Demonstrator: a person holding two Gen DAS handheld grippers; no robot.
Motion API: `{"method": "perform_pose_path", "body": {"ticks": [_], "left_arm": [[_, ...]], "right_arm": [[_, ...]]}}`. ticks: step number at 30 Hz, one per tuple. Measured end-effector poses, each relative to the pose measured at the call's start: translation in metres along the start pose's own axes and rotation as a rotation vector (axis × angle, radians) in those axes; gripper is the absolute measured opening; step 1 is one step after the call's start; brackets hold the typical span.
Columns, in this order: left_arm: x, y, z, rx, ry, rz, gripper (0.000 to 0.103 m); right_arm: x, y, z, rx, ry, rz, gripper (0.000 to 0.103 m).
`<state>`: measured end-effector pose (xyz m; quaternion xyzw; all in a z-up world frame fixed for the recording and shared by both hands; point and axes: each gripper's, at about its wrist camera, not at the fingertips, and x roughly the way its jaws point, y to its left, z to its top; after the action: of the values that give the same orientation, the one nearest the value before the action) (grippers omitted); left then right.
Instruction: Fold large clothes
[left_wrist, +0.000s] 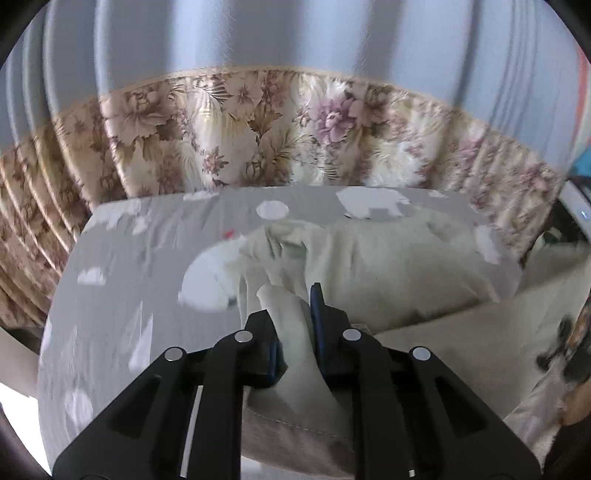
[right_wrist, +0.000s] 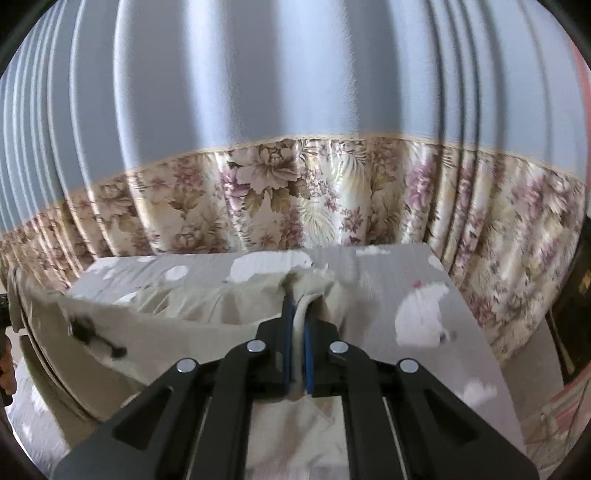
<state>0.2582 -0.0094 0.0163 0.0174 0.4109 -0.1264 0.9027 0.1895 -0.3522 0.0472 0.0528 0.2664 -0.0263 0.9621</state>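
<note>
A cream garment (left_wrist: 388, 266) with a dark print lies bunched on a grey bed sheet with white bears (left_wrist: 122, 306). My left gripper (left_wrist: 291, 314) is shut on a thick fold of the garment, which bulges between its blue-padded fingers. In the right wrist view the same garment (right_wrist: 177, 325) hangs and stretches to the left. My right gripper (right_wrist: 298, 314) is shut on a thin fold of the garment, near the far side of the bed (right_wrist: 436, 354). Both grippers hold the cloth just above the sheet.
A curtain, blue-grey above and floral below (left_wrist: 236, 125), hangs right behind the bed and shows in the right wrist view too (right_wrist: 295, 199). The bed's right edge (right_wrist: 480, 332) drops off beside dark furniture (right_wrist: 576, 306).
</note>
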Motion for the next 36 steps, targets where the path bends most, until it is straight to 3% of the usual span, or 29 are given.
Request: {"method": "perform_pose_path", "body": {"ticks": [4,8,11,13,16,18,19,20,22,23,24,25,29,33,36], "left_arm": [[0.076,0.006,0.025,-0.009,0.092,0.044,0.012],[0.131,0.011,0.028,0.005,0.171,0.08,0.012],[0.158,0.011,0.03,0.018,0.214,0.081,0.014],[0.163,0.013,0.035,0.018,0.226,0.066,0.016],[0.157,0.018,0.044,-0.005,0.238,0.037,0.02],[0.149,0.02,0.053,-0.013,0.233,0.019,0.027],[0.147,0.02,0.057,-0.016,0.231,0.015,0.034],[0.144,0.02,0.061,-0.018,0.228,0.007,0.039],[0.134,0.019,0.069,-0.018,0.197,-0.021,0.065],[0.128,0.019,0.073,-0.014,0.159,0.002,0.09],[0.117,0.02,0.078,0.001,0.082,0.079,0.1],[0.111,0.021,0.082,0.014,0.043,0.115,0.1],[0.092,0.033,0.084,-0.018,0.01,0.113,0.1],[0.057,0.026,0.033,0.03,-0.054,0.057,0.1],[0.061,0.007,-0.002,0.107,-0.015,0.013,0.1]], "right_arm": [[0.069,0.003,0.021,-0.026,0.11,-0.041,0.005],[0.134,0.002,0.011,-0.036,0.249,-0.074,0.005],[0.179,-0.014,-0.003,0.031,0.38,-0.047,0.005],[0.191,-0.026,-0.006,0.087,0.427,0.015,0.007],[0.174,-0.039,0.007,0.164,0.413,0.123,0.021],[0.155,-0.048,0.022,0.224,0.37,0.197,0.06],[0.148,-0.049,0.03,0.235,0.341,0.205,0.085],[0.134,-0.051,0.039,0.234,0.295,0.212,0.085],[0.114,-0.052,0.051,0.216,0.247,0.243,0.085],[0.104,-0.052,0.053,0.213,0.222,0.228,0.085],[0.097,-0.051,0.053,0.203,0.199,0.205,0.085],[0.09,-0.048,0.051,0.174,0.179,0.183,0.085],[0.071,-0.027,0.026,0.047,0.153,0.167,0.085],[0.06,0.003,-0.013,-0.135,0.189,0.18,0.085],[0.085,0.02,-0.039,-0.23,0.297,0.173,0.085]]}}
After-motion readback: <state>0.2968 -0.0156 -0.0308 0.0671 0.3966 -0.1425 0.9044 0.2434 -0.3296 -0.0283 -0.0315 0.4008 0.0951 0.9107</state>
